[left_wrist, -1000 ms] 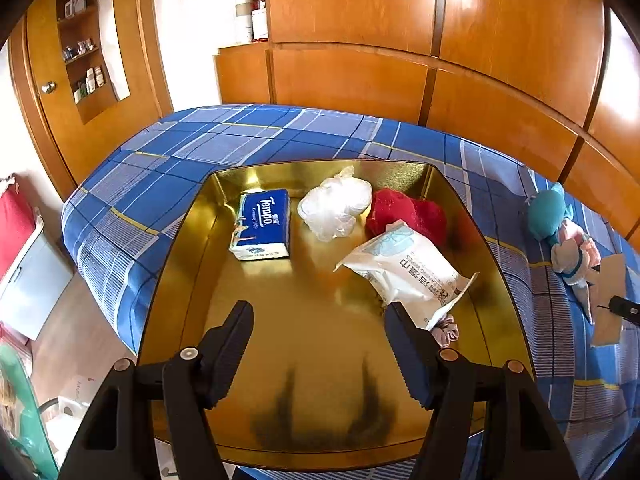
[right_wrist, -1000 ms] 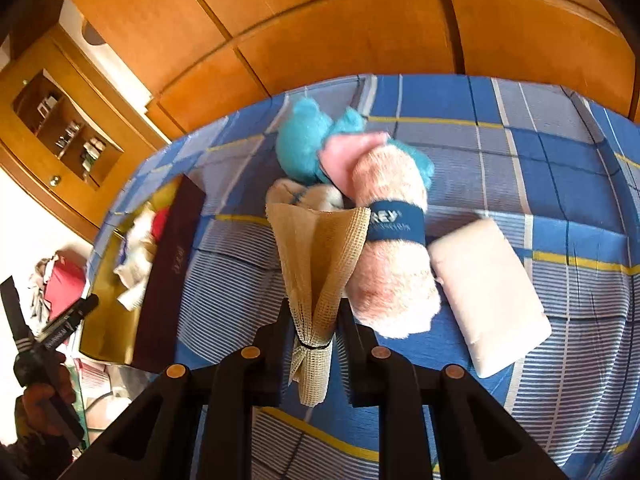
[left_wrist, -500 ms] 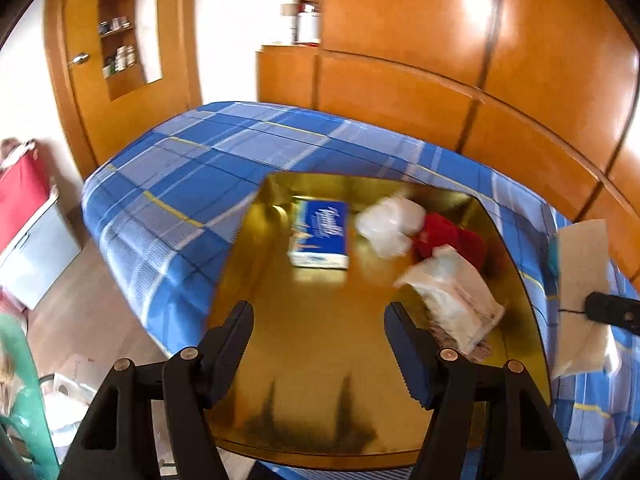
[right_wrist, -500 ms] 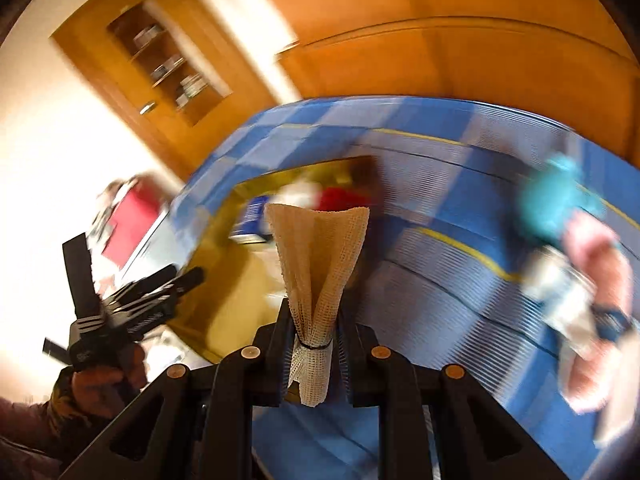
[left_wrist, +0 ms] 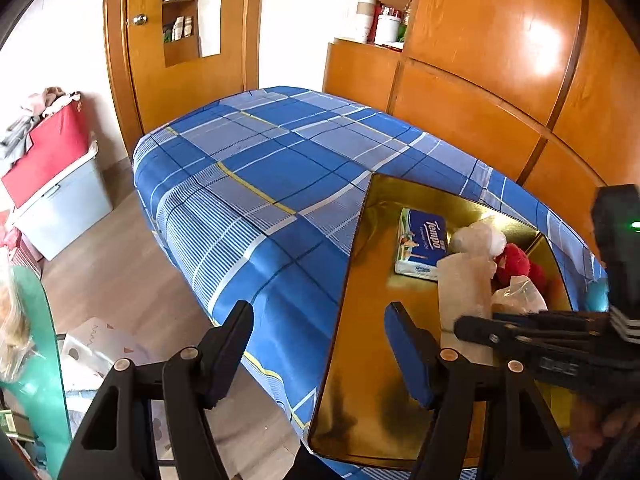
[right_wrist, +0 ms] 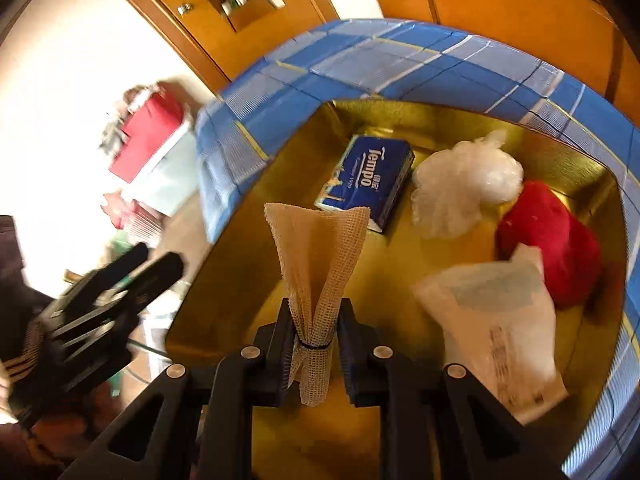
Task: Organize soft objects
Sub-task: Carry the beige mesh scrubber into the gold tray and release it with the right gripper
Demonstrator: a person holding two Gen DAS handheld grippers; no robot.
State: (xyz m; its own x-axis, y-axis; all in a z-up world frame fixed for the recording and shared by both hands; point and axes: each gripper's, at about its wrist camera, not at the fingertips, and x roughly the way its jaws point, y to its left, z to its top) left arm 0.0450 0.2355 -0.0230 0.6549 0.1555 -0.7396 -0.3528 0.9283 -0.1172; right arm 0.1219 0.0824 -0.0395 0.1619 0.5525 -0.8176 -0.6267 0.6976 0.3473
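My right gripper [right_wrist: 314, 320] is shut on a beige mesh cloth [right_wrist: 318, 248] tied with a black band, held above the gold tray [right_wrist: 248, 256]; it also shows in the left wrist view [left_wrist: 466, 292]. The tray holds a blue Tempo tissue pack [right_wrist: 366, 178], a white plastic bundle [right_wrist: 466, 184], a red soft item [right_wrist: 548, 240] and a white packet [right_wrist: 496, 312]. My left gripper [left_wrist: 320, 346] is open and empty, over the tray's left edge [left_wrist: 344, 280].
The tray lies on a bed with a blue plaid cover [left_wrist: 260, 184]. Wooden wardrobe panels [left_wrist: 500, 60] stand behind. A grey storage bin with a red box [left_wrist: 52, 168] sits on the floor at left. A green item [left_wrist: 36, 340] is at the near left.
My right gripper has carried the mesh cloth from the bed's right side to above the tray. My left gripper has swung left, off the tray's middle.
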